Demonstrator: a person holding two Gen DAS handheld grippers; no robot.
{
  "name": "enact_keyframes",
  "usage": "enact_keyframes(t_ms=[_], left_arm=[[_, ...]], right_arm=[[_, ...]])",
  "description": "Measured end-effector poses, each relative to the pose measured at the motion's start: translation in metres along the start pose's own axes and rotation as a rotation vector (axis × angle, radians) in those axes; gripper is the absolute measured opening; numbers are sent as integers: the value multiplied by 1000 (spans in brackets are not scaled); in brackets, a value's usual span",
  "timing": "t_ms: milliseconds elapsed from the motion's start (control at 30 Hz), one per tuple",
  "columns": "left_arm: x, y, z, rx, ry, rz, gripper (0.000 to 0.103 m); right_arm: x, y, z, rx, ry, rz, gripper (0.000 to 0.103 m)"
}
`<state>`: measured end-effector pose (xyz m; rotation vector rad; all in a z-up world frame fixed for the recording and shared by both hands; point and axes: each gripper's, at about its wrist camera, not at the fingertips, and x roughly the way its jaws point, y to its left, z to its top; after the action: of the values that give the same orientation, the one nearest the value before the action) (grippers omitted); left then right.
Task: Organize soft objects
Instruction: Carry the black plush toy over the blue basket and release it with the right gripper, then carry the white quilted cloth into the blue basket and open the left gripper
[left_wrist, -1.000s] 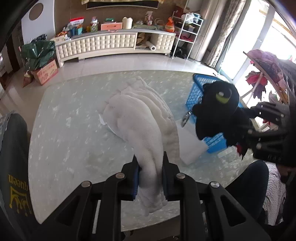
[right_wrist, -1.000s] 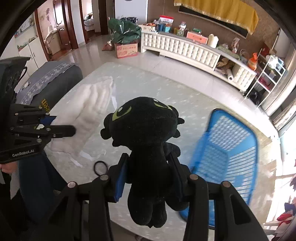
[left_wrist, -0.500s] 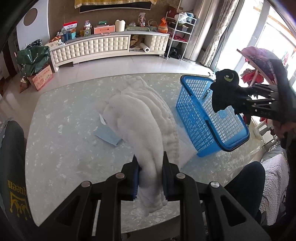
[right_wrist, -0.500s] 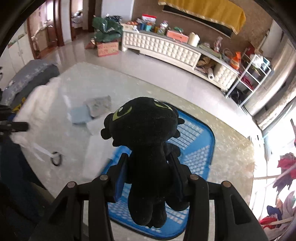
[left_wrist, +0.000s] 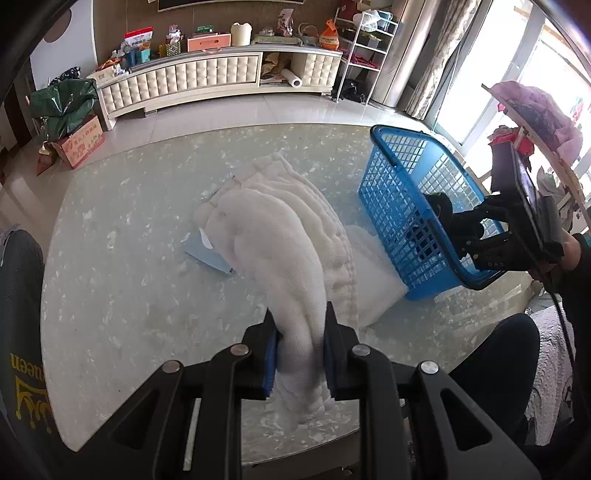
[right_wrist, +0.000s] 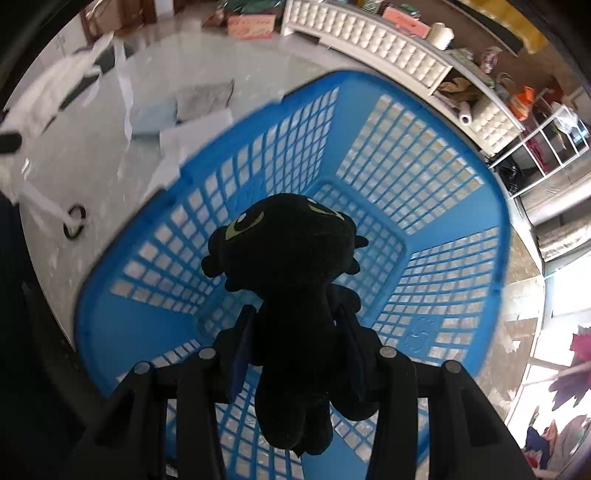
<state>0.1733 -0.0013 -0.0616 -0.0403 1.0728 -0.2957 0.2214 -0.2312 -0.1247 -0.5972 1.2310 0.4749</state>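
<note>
On the marbled table (left_wrist: 110, 266), the white blanket (left_wrist: 280, 240) lies pinched at its near end by the left gripper (left_wrist: 300, 354), while the right gripper (right_wrist: 295, 354) clamps the black plush toy (right_wrist: 291, 280) inside the blue basket (right_wrist: 369, 122).

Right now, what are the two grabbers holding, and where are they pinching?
The left gripper pinches the white towel near its end. The right gripper squeezes the black plush toy around its body, over the blue basket.

Black plush toy (right_wrist: 291, 280), blue lattice basket (right_wrist: 461, 206), white knitted cloth (left_wrist: 280, 251).
</note>
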Motion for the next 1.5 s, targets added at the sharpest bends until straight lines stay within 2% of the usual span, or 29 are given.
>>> enact_keyframes(t_ms=[333,700,867,967,1033,1333,1433,1500], left_arm=[[7,6,-3,-10,3,-26,19],[10,5,-3,-11,10,-14,19],[9,5,-5,-6,4,-17,19],[10,5,-6,-6,5,-12,19],[10,5,-6,-7,7,-11,19],[4,4,-9,-1,-11,-7,19],[0,4,-9,-1,-15,7,19],[-3,3,-10,-1,-20,14,19]], right_arm=[[2,5,-1,-18,-3,35,42],[9,-2,-7,-29,31,19,45],[7,5,1,-34,28,12,50],[1,7,2,-34,-1,1,57],[0,6,6,-36,-8,-15,78],[-19,3,8,-11,-44,-61,94],[-30,-1,3,33,-77,-85,102],[-42,-1,-1,60,-117,-112,103]])
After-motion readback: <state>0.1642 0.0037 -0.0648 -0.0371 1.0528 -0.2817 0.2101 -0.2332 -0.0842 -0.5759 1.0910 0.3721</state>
